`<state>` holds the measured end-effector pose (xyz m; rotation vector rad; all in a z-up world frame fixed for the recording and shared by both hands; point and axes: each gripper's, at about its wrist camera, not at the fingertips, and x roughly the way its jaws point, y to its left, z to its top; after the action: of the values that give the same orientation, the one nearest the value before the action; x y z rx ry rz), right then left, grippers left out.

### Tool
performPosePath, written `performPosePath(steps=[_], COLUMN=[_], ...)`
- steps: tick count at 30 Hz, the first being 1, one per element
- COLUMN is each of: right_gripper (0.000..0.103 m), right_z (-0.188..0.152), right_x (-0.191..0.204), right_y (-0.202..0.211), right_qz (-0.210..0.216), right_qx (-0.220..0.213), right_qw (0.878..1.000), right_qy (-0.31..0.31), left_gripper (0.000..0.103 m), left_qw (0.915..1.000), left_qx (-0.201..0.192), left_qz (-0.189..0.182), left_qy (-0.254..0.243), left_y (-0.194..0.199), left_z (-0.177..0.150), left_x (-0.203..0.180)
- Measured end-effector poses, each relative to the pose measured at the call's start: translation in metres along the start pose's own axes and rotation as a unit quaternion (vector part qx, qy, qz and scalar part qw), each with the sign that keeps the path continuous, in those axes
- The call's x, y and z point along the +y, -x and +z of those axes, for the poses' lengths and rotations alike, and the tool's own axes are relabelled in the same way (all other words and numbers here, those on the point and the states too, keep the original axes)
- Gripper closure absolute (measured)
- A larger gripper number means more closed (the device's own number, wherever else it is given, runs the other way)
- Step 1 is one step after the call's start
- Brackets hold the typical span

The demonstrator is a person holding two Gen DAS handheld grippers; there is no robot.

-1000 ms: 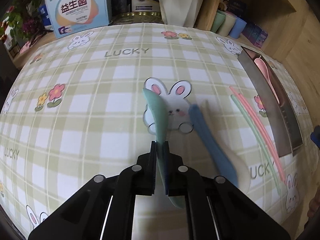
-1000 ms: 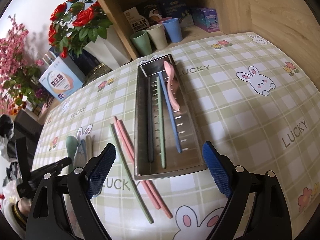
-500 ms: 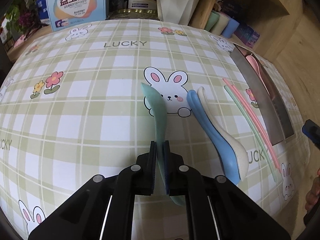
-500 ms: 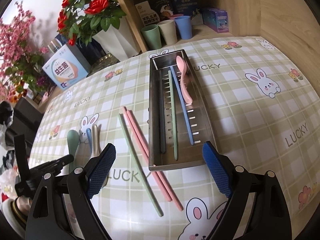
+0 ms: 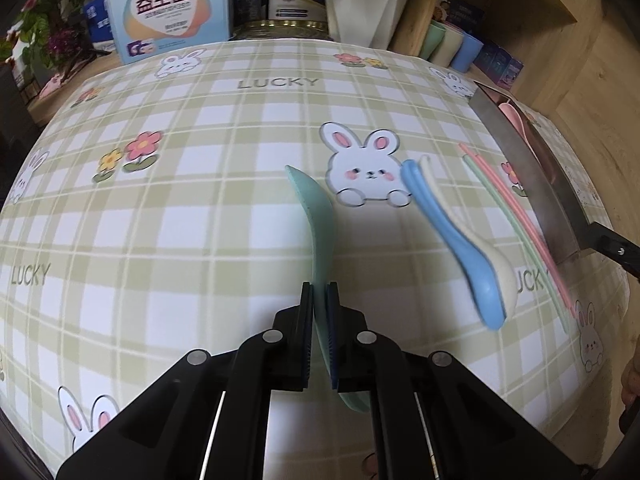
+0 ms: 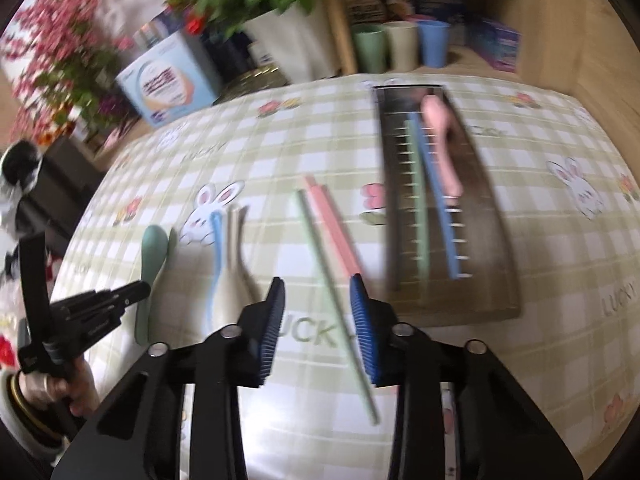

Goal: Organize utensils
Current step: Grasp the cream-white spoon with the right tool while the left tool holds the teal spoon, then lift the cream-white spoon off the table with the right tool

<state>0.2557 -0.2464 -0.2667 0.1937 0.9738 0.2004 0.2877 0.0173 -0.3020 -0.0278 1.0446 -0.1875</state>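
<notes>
My left gripper point(image 5: 319, 292) is shut on a green spoon point(image 5: 316, 204) and holds it on edge just above the checked tablecloth. A blue spoon point(image 5: 452, 236) and a cream spoon point(image 5: 500, 264) lie side by side to its right. Pink chopsticks point(image 6: 332, 220) and a green chopstick point(image 6: 336, 300) lie loose left of the metal tray point(image 6: 492, 208). The tray holds a pink spoon point(image 6: 440, 136) and blue and green chopsticks. My right gripper point(image 6: 318, 320) is open, half closed, its fingers either side of the loose chopsticks' near ends.
At the table's back stand a white flower pot point(image 6: 292, 44), a blue and white box point(image 5: 172, 4) and green, cream and blue cups point(image 6: 400, 48). A wooden shelf wall point(image 6: 560, 20) rises at the right. My left hand's gripper shows in the right wrist view point(image 6: 80, 316).
My right gripper has swung left and lower over the loose chopsticks, and its jaws have narrowed from wide open. My left gripper has drawn back a little with the green spoon.
</notes>
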Motion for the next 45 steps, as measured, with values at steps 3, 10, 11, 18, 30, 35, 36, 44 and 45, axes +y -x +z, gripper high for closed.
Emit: performPosePath(steps=[3,10,11,18,30,35,36,44,45], right_gripper=[0.079,0.080,0.080,0.080,0.080,0.089,0.091,0.094,0.094], right_z=[0.000,-0.004,-0.003,0.009,0.017,0.017,0.017,0.014,0.014], right_x=[0.020,0.041,0.043,0.070,0.070,0.059,0.057,0.038,0.035], right_y=[-0.011,-0.032,-0.034,-0.058,-0.093,-0.088,-0.086,-0.078,-0.077], right_qz=[-0.004,0.007,0.009,0.029,0.031,0.047,0.048,0.055,0.057], right_qx=[0.010,0.041,0.043,0.056,0.085,0.077,0.073,0.065,0.065], right_qw=[0.999,0.998,0.998,0.996,0.996,0.996,0.996,0.996,0.995], right_qy=[0.034,0.046,0.049,0.056,0.024,-0.001,-0.004,-0.038,-0.044], left_gripper=[0.095,0.093,0.093,0.093,0.093,0.093,0.093,0.093,0.093], left_qw=[1.0000,0.9996,0.9996,0.9991,0.9992,0.9992,0.9992,0.9993,0.9993], left_qx=[-0.004,-0.012,-0.013,-0.019,-0.024,-0.024,-0.024,-0.025,-0.025], left_qz=[0.003,-0.010,-0.009,-0.021,-0.018,-0.017,-0.017,-0.013,-0.013], left_qy=[0.008,0.022,0.022,0.032,0.027,0.027,0.027,0.024,0.023], left_y=[0.004,0.004,0.004,0.004,0.004,0.004,0.004,0.004,0.004], left_z=[-0.006,-0.010,-0.010,-0.012,-0.014,-0.014,-0.014,-0.013,-0.014], left_x=[0.011,0.021,0.021,0.025,0.023,0.023,0.023,0.023,0.023])
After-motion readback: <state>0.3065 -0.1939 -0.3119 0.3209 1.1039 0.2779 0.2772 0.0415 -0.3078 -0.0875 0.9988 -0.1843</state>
